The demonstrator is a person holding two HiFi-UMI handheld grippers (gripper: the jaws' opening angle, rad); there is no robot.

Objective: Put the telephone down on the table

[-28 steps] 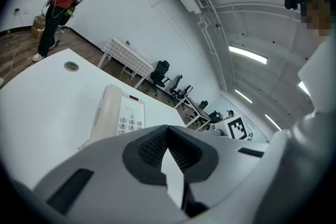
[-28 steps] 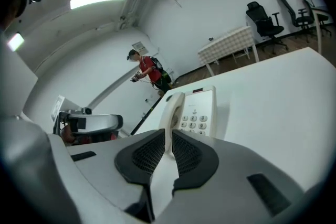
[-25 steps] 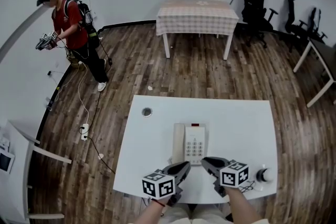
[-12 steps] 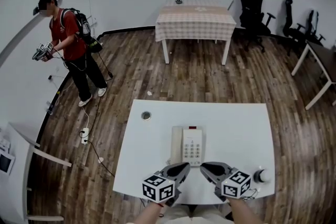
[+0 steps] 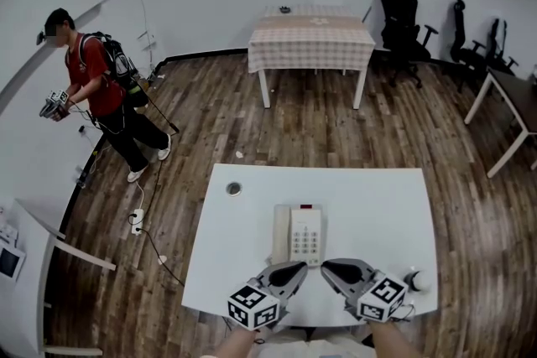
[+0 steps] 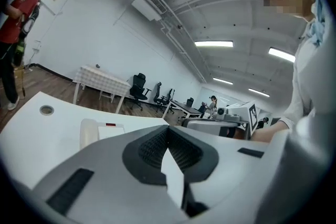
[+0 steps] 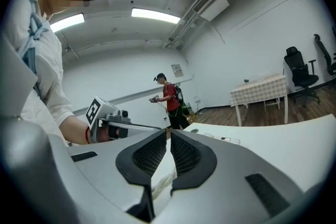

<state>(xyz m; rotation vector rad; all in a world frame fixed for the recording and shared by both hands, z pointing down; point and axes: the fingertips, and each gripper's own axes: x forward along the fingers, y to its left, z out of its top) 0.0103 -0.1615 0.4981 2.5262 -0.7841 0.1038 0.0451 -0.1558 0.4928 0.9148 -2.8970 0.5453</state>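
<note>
The telephone lies flat on the white table, near its front edge, with the handset seated along its 9 o'clock side. Neither gripper holds it.

The left gripper is clenched, pads pressed together with nothing between them. Its tips sit just short of the telephone's near edge, the set lying at 12 o'clock from them (in the left gripper view it shows at about 10 o'clock, past the jaws).

The right gripper has its jaws closing, with a thin slit left between them. The telephone lies at about 11 o'clock from its tips. A coiled white cord shows low in that slit; whether it lies between the pads or under them cannot be told.
</note>
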